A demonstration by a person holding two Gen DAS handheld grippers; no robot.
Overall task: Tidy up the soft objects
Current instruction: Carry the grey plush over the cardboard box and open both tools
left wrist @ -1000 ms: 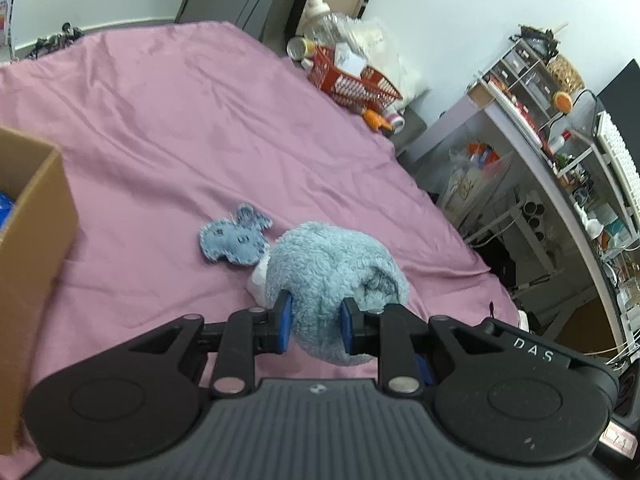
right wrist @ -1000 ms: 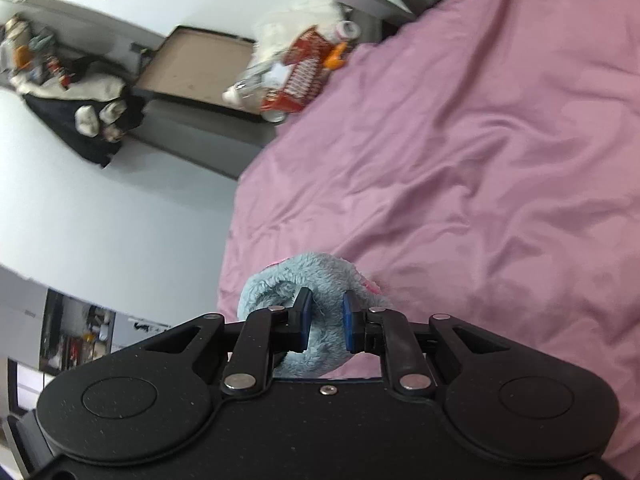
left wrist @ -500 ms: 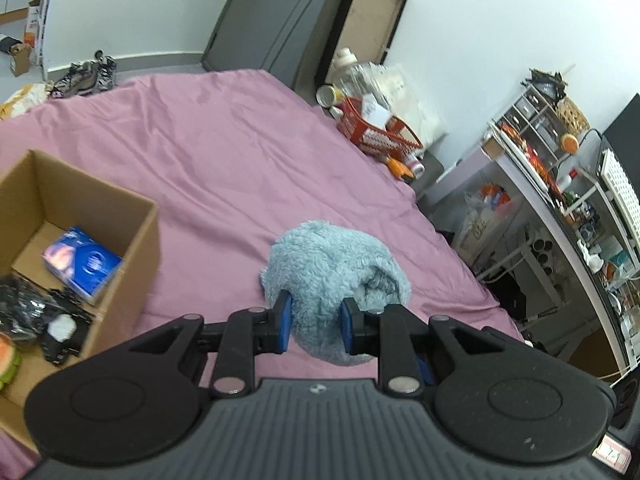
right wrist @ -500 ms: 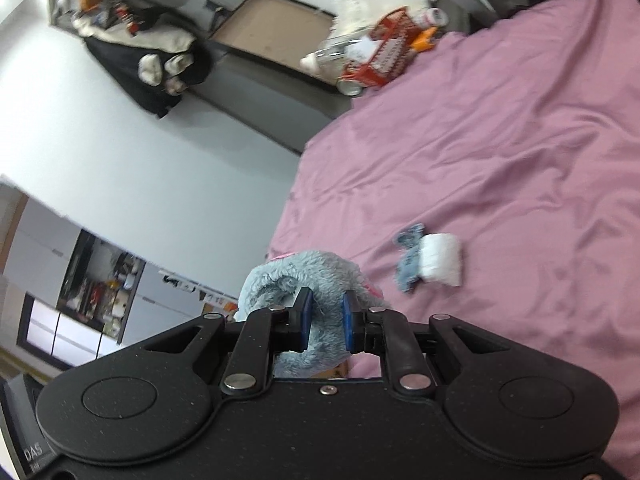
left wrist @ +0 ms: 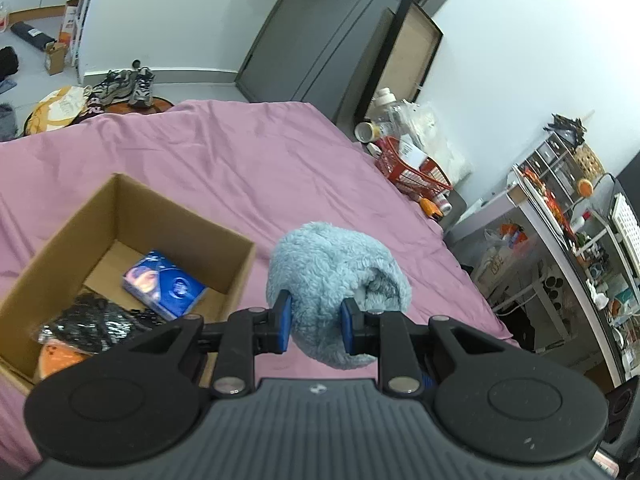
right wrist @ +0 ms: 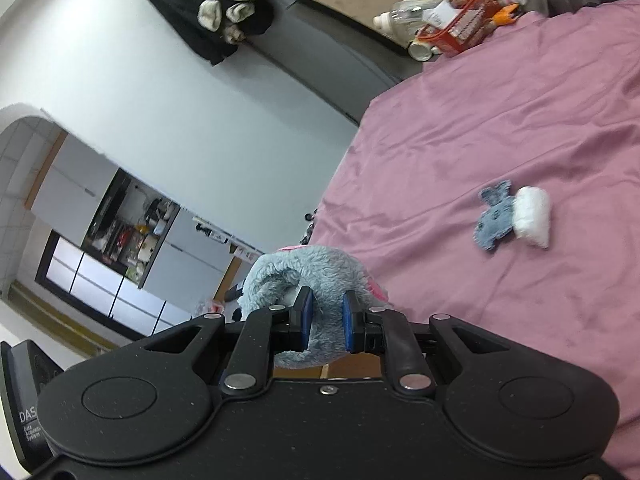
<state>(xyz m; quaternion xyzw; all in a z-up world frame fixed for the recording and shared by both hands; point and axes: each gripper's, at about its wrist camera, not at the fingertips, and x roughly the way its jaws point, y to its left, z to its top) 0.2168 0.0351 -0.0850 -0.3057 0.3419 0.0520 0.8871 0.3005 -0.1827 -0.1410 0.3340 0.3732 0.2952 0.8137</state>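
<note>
Fluffy blue plush toy (left wrist: 336,280) is up in the air, pinched from both sides: the left gripper (left wrist: 314,326) has its jaws closed on one end, and the right gripper (right wrist: 325,324) has its jaws closed on a fold of the other end, so it's a two-handed carry. From the left wrist view it hangs over the pink bed (left wrist: 240,168), just beside the open cardboard box (left wrist: 120,216) but not over the opening yet, as far as I can tell

Progress-wise, I'd call it partway. The box already holds a blue packet (left wrist: 164,288), something black and crinkly (left wrist: 88,324) and an orange thing at the near corner, can't tell what those are exactly. The plush looks like it's headed in next. Still left out on the bed in the right wrist view: a small flat blue felt toy (right wrist: 495,220) touching a white roll (right wrist: 532,216), well apart from the box. So at least those to go after this one
</note>
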